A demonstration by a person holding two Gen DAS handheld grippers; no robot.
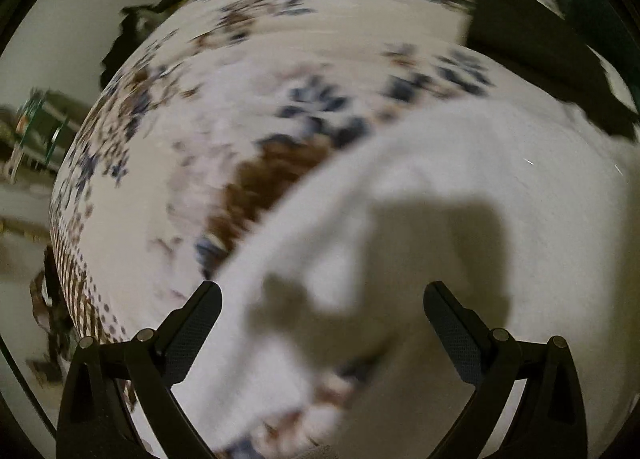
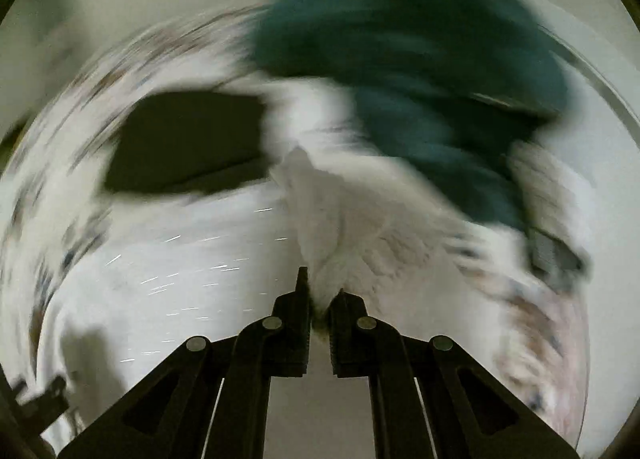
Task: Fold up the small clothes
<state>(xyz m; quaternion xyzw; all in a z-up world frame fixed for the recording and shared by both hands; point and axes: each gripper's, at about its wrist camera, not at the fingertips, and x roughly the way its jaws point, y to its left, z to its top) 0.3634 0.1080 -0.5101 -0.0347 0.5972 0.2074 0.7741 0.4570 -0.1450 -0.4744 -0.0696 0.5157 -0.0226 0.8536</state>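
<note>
A white garment lies on a flower-patterned bedsheet. My left gripper is open just above the garment's near part, with nothing between its fingers. In the right wrist view my right gripper is shut on a pinched fold of the same white garment, which rises in a peak in front of the fingers. The view is blurred by motion.
A folded black cloth lies on the sheet at the far right, also seen in the right wrist view. A crumpled teal garment lies beyond the white one. Dark clothes hang off the bed's far left edge.
</note>
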